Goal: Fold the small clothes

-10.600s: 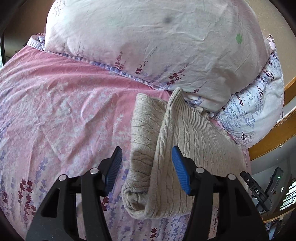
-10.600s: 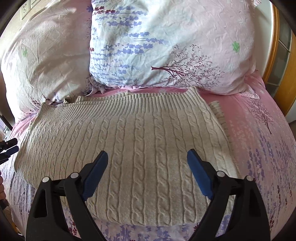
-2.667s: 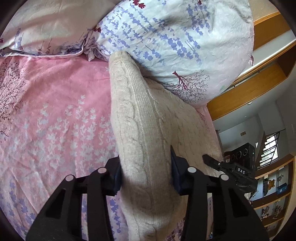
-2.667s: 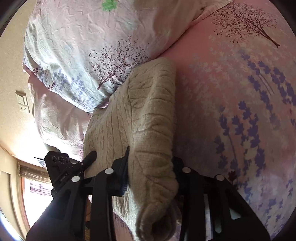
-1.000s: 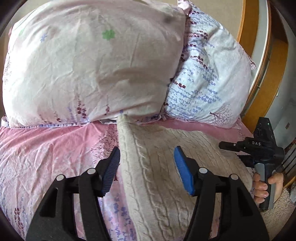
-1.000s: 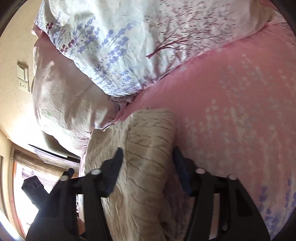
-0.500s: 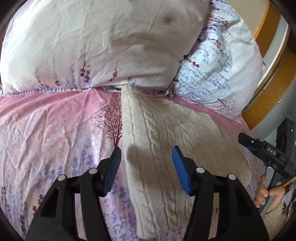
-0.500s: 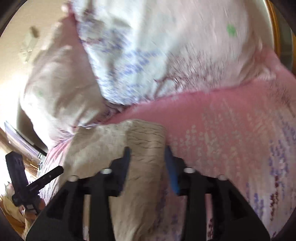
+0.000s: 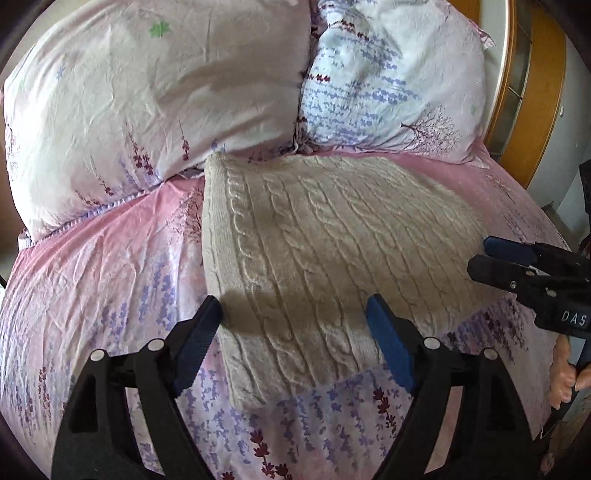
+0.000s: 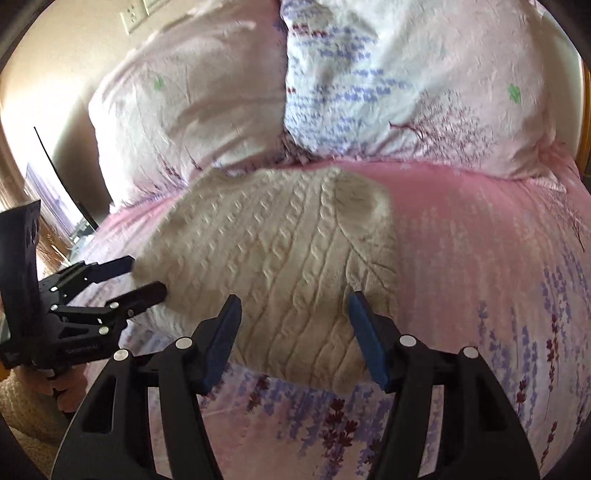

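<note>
A beige cable-knit sweater (image 9: 314,251) lies folded into a thick rectangle on the pink floral bed sheet (image 9: 103,280), its far edge against the pillows. It also shows in the right wrist view (image 10: 280,266). My left gripper (image 9: 295,332) is open and empty, its blue pads over the sweater's near left corner. My right gripper (image 10: 293,332) is open and empty above the sweater's near right part. In the left wrist view the right gripper (image 9: 491,258) sits at the sweater's right edge. In the right wrist view the left gripper (image 10: 144,277) sits at its left edge.
Two large floral pillows, one pale pink (image 9: 155,96) and one white and blue (image 9: 391,85), lean at the head of the bed. A wooden frame (image 9: 535,96) stands at the right. A wall with a socket (image 10: 136,14) is behind the pillows.
Both grippers, shut on the sweater's ends earlier, have let go and opened. They have pulled back toward the near edge, and the sweater rests flat and folded on the bed.
</note>
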`<control>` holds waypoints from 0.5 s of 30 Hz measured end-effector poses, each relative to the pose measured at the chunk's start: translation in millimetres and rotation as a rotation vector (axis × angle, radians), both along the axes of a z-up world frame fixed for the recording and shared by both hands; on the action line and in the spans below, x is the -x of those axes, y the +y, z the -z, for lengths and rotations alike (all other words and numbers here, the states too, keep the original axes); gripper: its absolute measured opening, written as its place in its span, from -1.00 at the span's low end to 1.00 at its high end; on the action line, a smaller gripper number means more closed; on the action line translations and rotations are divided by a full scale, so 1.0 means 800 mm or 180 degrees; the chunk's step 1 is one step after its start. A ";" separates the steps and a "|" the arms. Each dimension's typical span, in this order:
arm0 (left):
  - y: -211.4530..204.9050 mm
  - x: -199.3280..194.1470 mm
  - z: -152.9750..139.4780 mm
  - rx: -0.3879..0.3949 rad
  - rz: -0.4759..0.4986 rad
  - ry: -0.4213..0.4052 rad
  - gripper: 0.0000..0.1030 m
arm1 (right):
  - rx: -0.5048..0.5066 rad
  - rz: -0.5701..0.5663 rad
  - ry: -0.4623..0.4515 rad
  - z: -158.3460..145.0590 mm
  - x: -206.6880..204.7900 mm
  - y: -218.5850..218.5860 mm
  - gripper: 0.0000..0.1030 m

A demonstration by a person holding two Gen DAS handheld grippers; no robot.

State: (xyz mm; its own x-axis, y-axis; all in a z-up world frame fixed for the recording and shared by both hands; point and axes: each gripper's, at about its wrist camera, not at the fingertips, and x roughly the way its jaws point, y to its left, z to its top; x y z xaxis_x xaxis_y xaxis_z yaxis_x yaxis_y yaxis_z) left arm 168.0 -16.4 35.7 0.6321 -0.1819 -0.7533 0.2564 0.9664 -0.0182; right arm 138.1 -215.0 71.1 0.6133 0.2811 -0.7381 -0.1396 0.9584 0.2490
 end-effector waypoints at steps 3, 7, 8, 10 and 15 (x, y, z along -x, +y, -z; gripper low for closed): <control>-0.001 -0.009 0.015 -0.0019 -0.0077 0.0144 0.69 | -0.0017 0.0127 0.0155 0.022 -0.002 0.000 0.26; 0.012 -0.004 0.011 0.0198 -0.0115 0.0194 0.69 | -0.0115 0.0266 0.0089 0.012 0.007 -0.006 0.26; 0.020 0.002 0.010 0.0212 -0.0145 0.0141 0.69 | -0.0139 0.0309 0.0034 0.005 0.014 -0.007 0.28; 0.035 0.016 0.009 0.0172 -0.0234 0.0051 0.72 | -0.0049 0.0398 -0.0078 -0.008 0.029 -0.007 0.69; 0.068 0.041 0.019 0.0153 -0.0423 0.0049 0.84 | 0.0527 0.0686 -0.0307 -0.024 0.063 0.010 0.97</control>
State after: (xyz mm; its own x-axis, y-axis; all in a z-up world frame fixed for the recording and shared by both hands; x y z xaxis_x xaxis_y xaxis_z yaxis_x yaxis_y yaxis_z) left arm 135.3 38.0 20.8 0.6415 -0.1334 -0.7554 0.1255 0.9897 -0.0681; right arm 87.7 -207.2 90.2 0.7154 0.0172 -0.6985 0.0563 0.9950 0.0821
